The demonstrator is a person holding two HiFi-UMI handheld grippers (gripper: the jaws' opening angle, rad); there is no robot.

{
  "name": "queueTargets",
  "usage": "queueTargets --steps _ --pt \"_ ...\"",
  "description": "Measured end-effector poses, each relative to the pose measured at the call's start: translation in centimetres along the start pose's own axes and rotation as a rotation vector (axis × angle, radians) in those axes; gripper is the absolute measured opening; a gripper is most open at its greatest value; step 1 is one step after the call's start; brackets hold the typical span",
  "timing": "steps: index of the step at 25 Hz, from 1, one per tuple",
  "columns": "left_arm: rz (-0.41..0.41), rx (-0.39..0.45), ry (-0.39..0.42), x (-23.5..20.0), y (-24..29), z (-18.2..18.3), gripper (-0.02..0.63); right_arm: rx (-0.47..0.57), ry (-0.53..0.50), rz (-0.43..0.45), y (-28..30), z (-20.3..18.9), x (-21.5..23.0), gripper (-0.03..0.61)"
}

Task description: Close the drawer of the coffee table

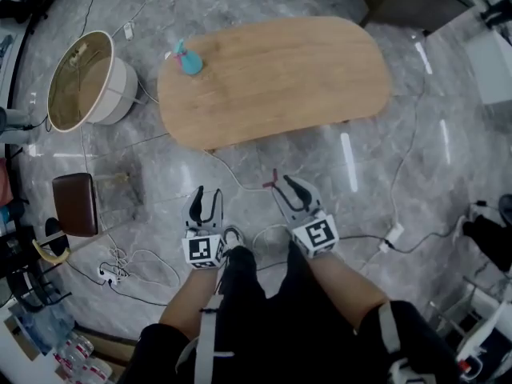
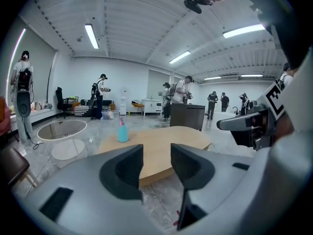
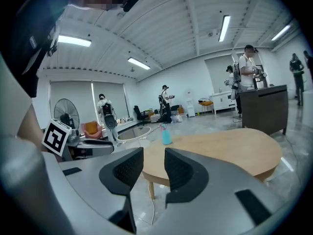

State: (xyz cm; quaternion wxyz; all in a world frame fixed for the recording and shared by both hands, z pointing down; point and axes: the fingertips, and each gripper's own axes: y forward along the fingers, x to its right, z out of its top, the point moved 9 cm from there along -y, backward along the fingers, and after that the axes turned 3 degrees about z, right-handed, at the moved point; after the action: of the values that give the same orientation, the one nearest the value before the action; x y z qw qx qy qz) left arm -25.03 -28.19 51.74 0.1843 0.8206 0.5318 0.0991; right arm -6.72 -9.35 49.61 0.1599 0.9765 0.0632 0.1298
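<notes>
Standing far left: a round side table with a white wall and a glass top, on the grey marbled floor
Below it: a brown stool, with loose cables on the floor just beside
Spray bottle: blue, upright on the left end of the tabletop, near the far edge
Coffee table: oval wooden top, well ahead of both grippers; its long axis runs left to right across the head view, the right end angled slightly away; one long side faces the person
Drawer: cannot be made out under the top from above; both gripper views show only the table's plain edge
Left gripper: released, jaws apart with only floor and table edge showing between them; held above the floor, pointing toward the table's left half
Right gripper: released too, jaws parted a little less, nothing between them; just beside the left one without touching, pointing at the table's near edge
Writing: only the black-and-white square patterns on the marker cubes; nothing else is legible
Far right: a white power strip on a cable
</notes>
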Motion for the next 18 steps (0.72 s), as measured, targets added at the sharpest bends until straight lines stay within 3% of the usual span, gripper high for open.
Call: queueTargets --steps 11,18 --pt "-0.095 0.065 0.058 6.5 -4.1 12.0 0.166 0.129 -0.057 -0.009 -7.5 11.7 0.9 0.129" --pt "-0.103 0.120 0.026 9.2 -6.4 18.4 0.166 0.200 -0.105 0.008 -13.3 17.4 0.2 0.129"
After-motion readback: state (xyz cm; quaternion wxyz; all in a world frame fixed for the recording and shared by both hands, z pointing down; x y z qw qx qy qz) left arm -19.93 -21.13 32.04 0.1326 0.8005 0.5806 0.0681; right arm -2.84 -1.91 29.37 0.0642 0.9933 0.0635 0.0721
